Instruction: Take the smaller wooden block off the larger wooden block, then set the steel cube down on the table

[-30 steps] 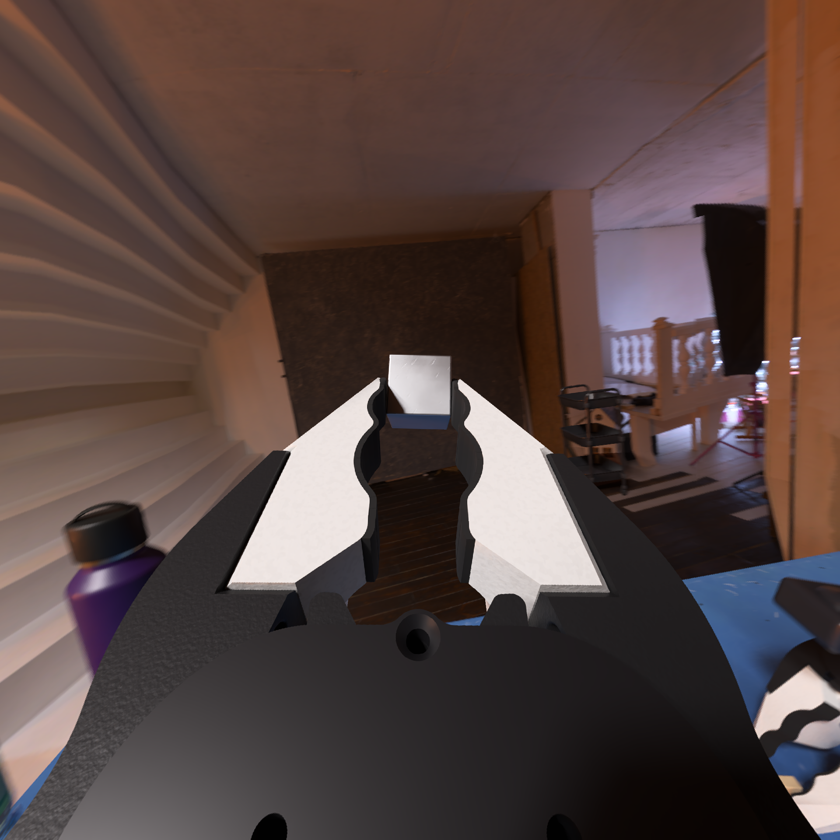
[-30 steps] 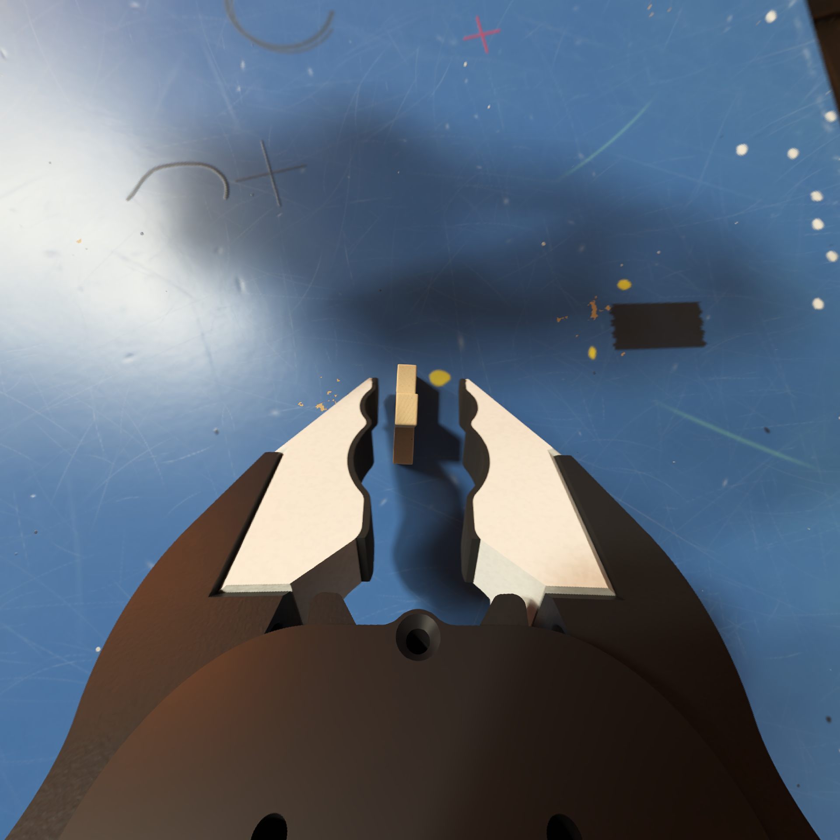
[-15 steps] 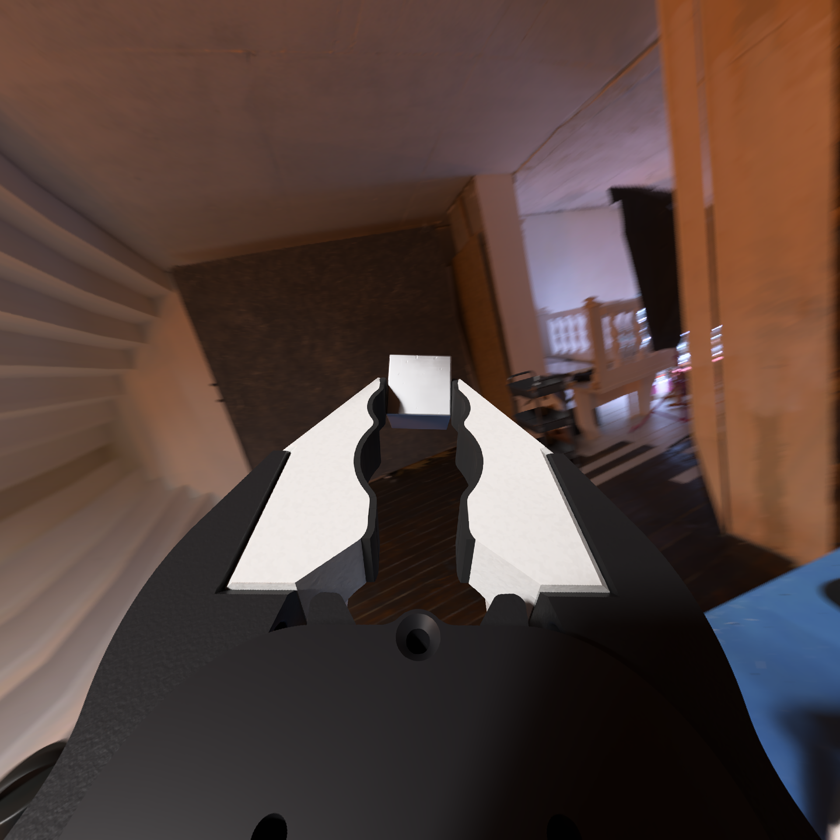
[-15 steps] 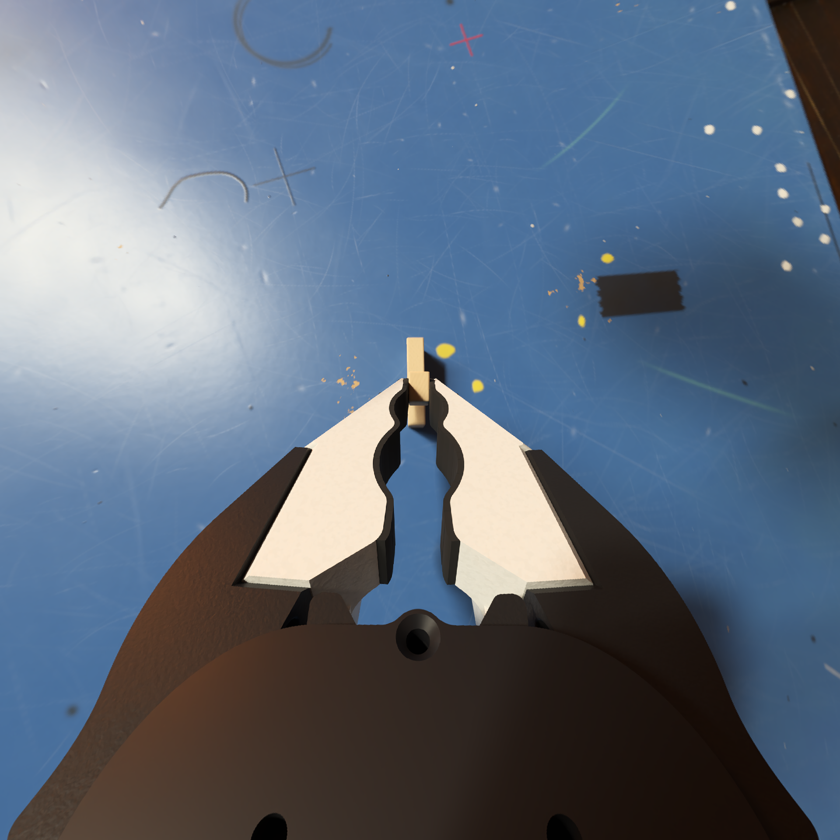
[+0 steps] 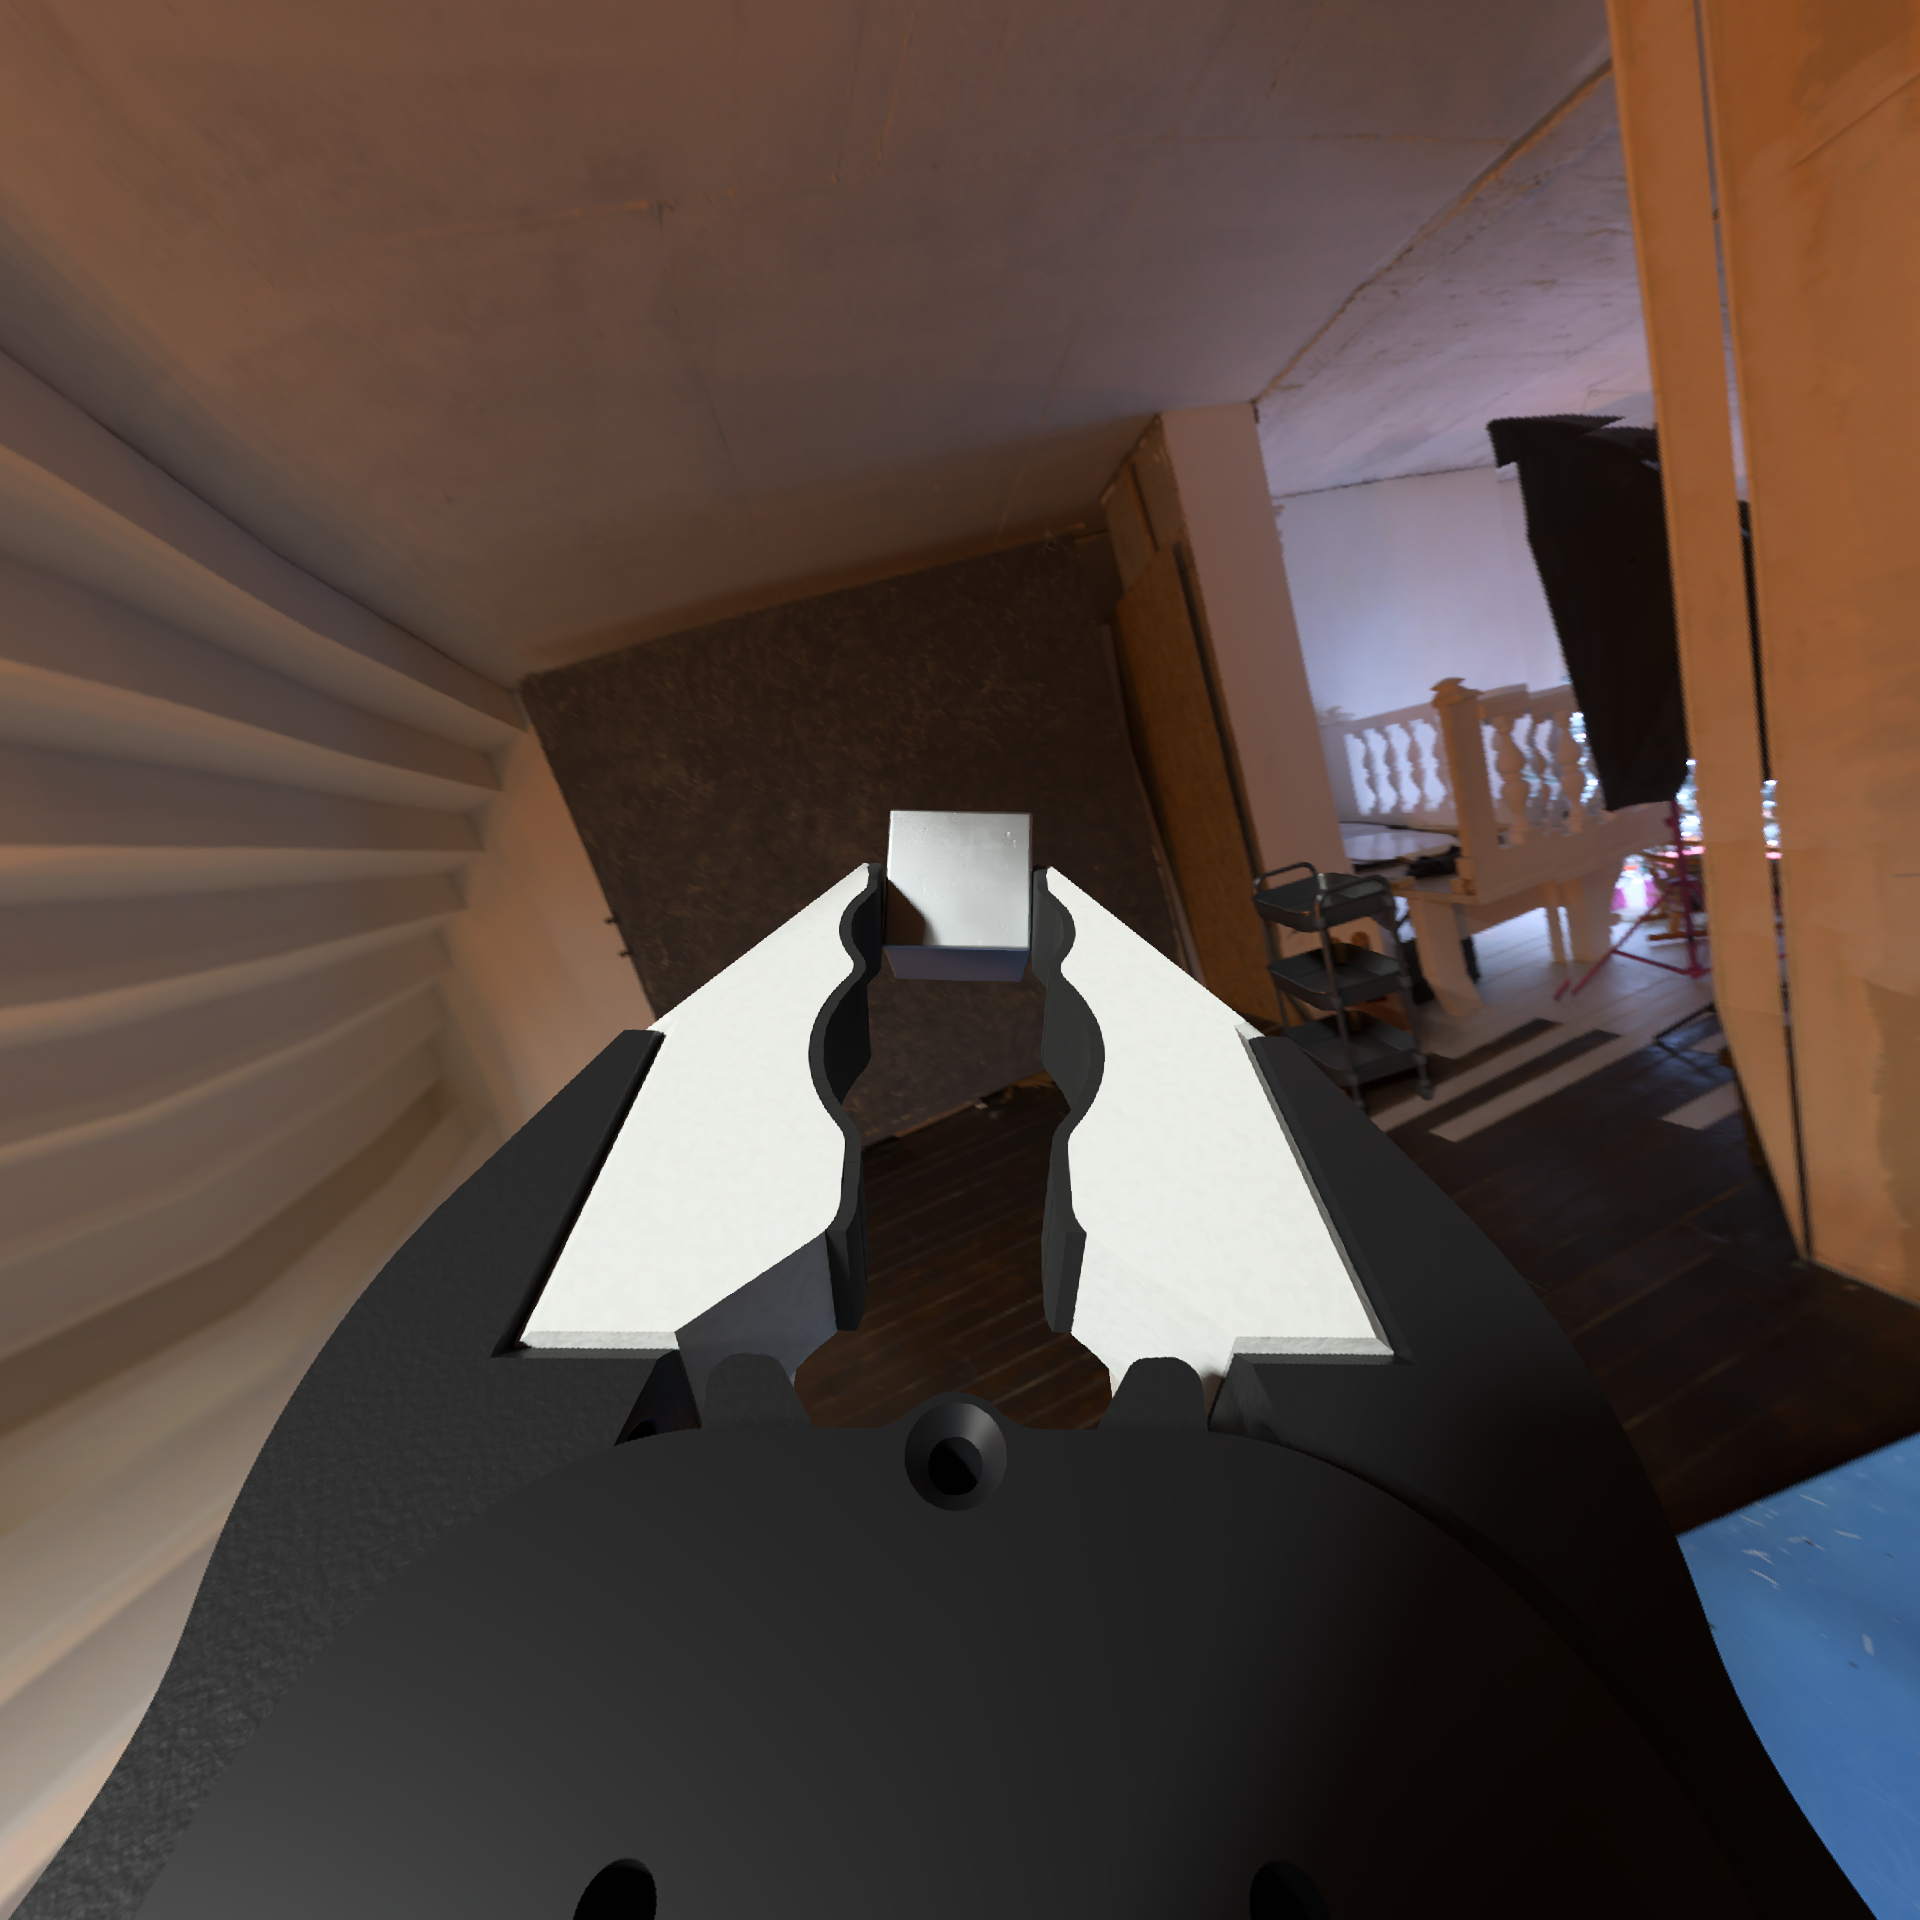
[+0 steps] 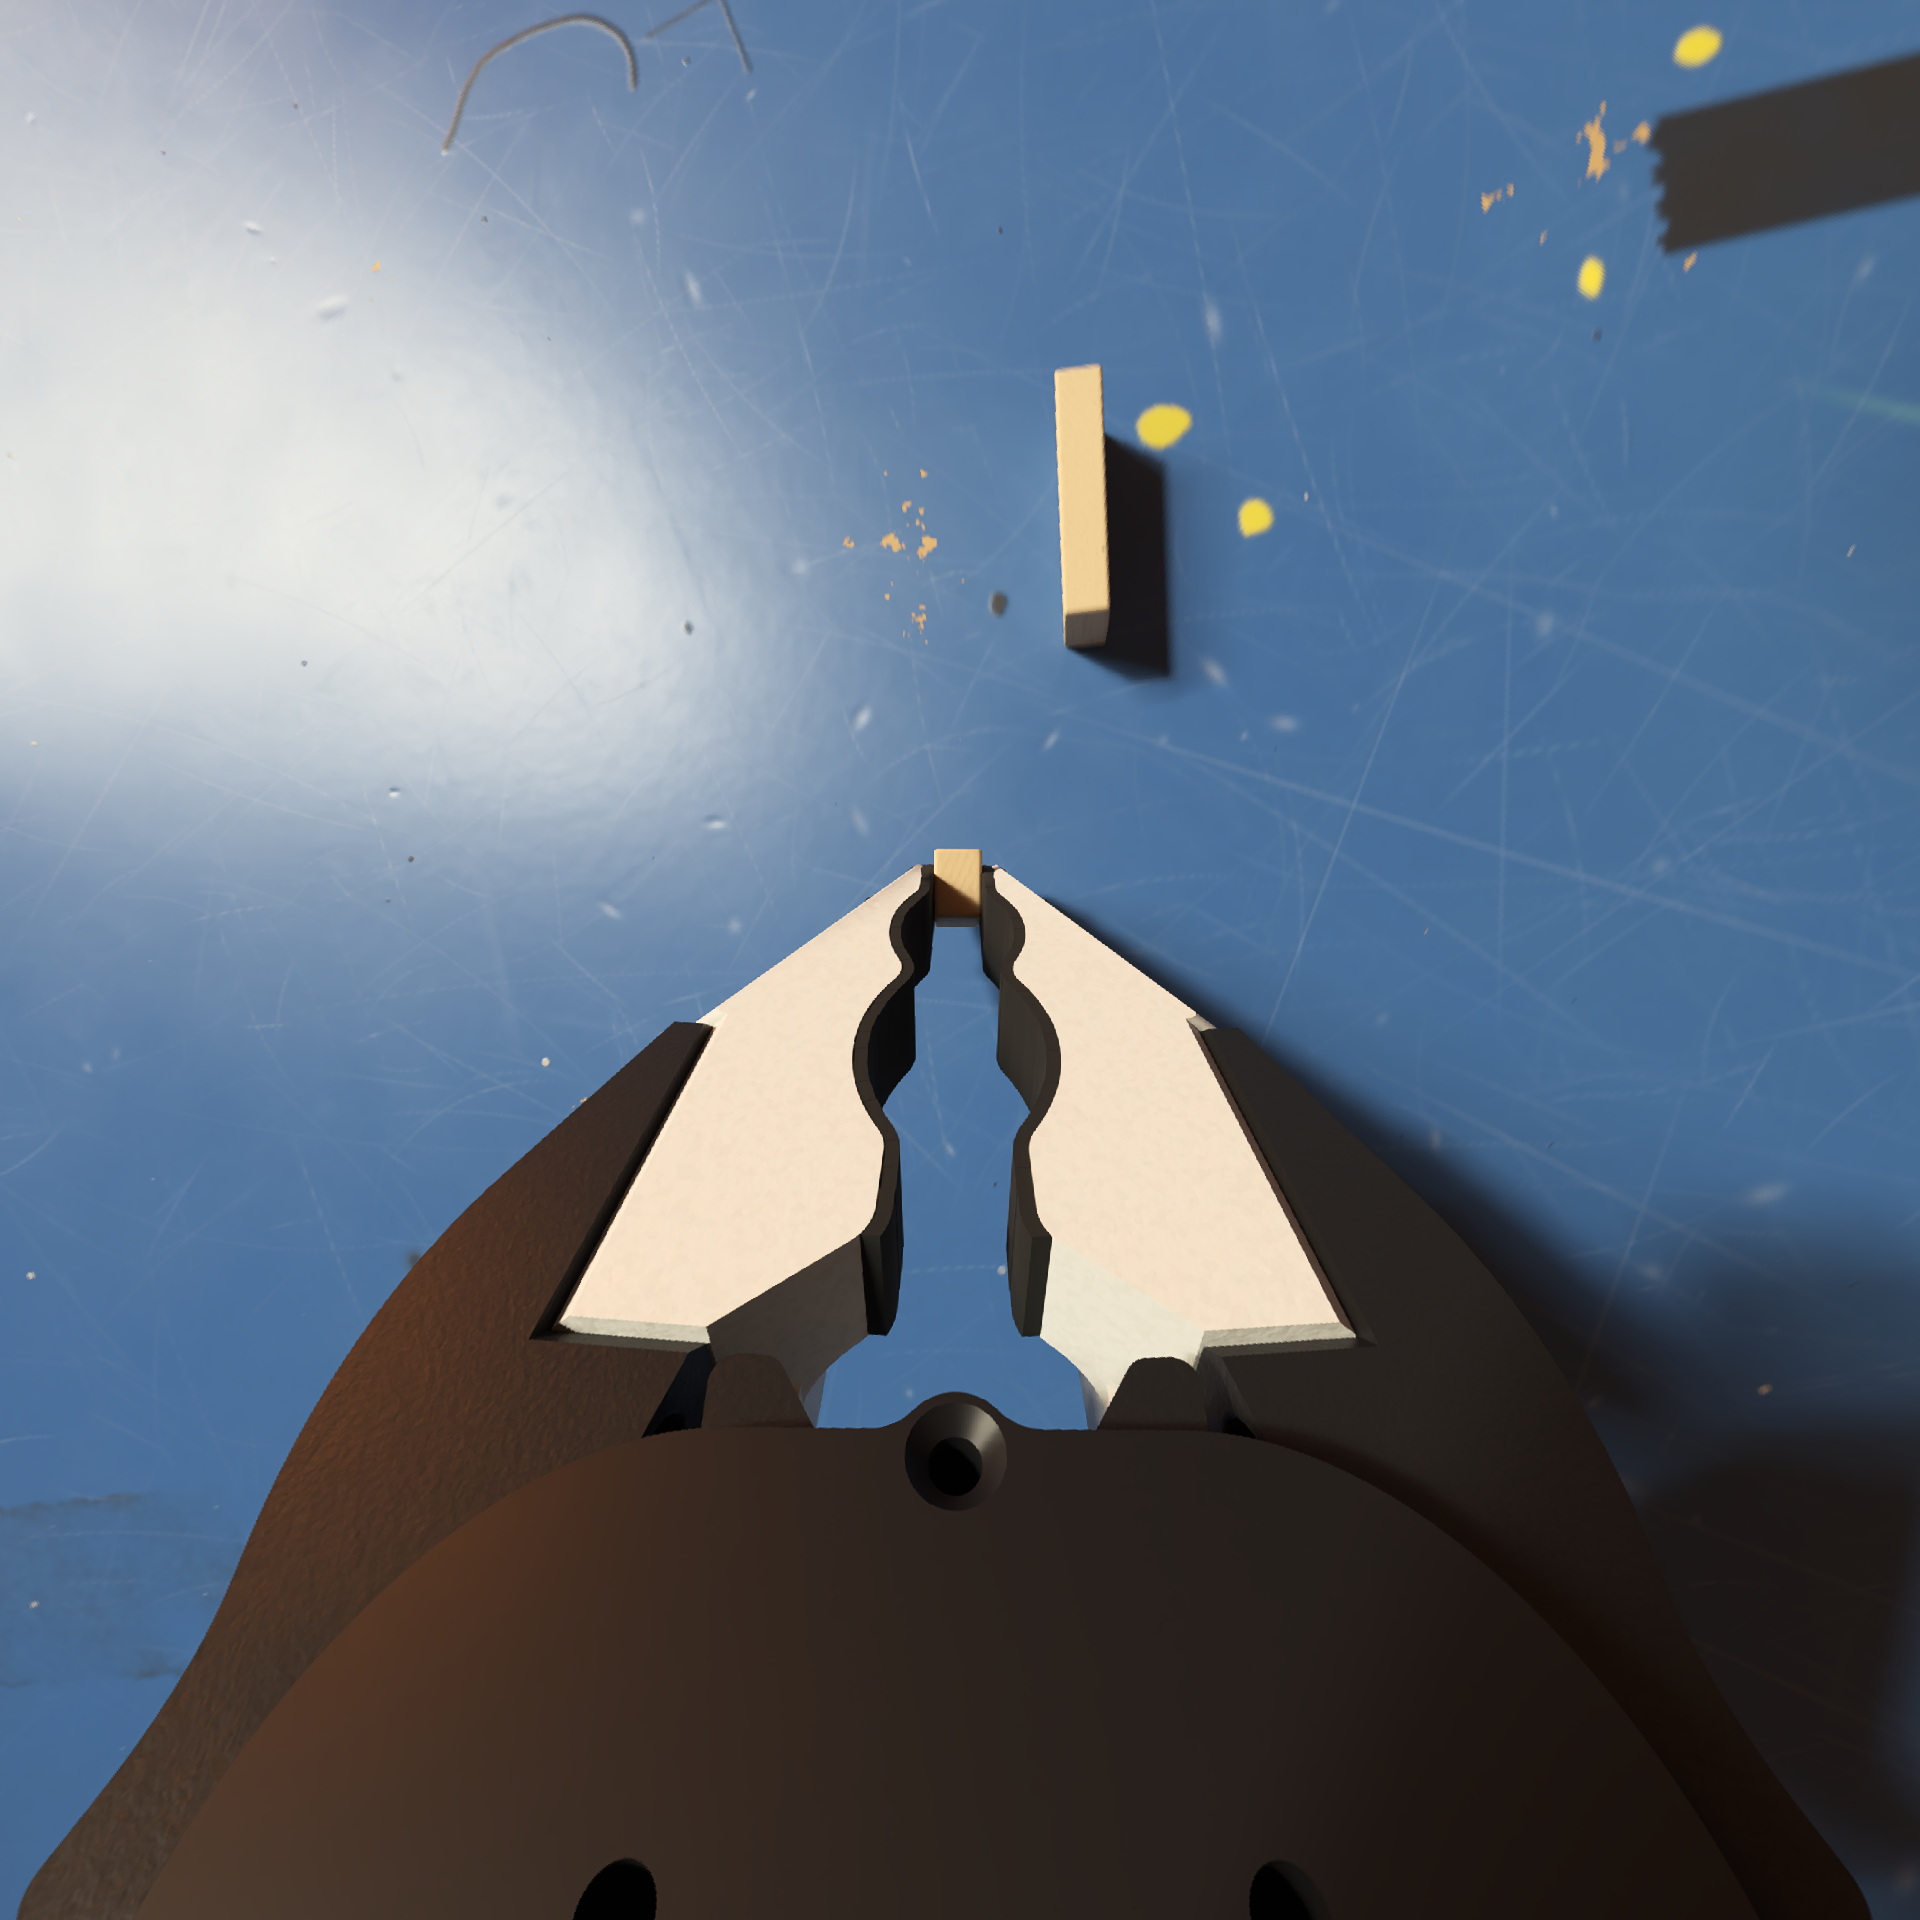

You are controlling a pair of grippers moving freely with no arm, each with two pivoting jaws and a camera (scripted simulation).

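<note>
My right gripper is shut on the smaller wooden block, a small tan piece pinched between the fingertips and held above the blue table. The larger wooden block, a long thin tan slab, lies on the table ahead and a little to the right, apart from the small one. My left gripper is shut on the steel cube, a shiny grey cube held between the fingertips in the air, pointing out at the room with the table's corner low at the right.
A black strip of tape lies at the table's far right, with yellow paint spots by the larger block. Pen marks sit at the far left. Beyond the table are a dark wall panel, a black cart and a white balustrade.
My right gripper shut on the smaller block and lifted it off the larger one, back and left. My left gripper swung with the cube; the purple bottle left its view.
</note>
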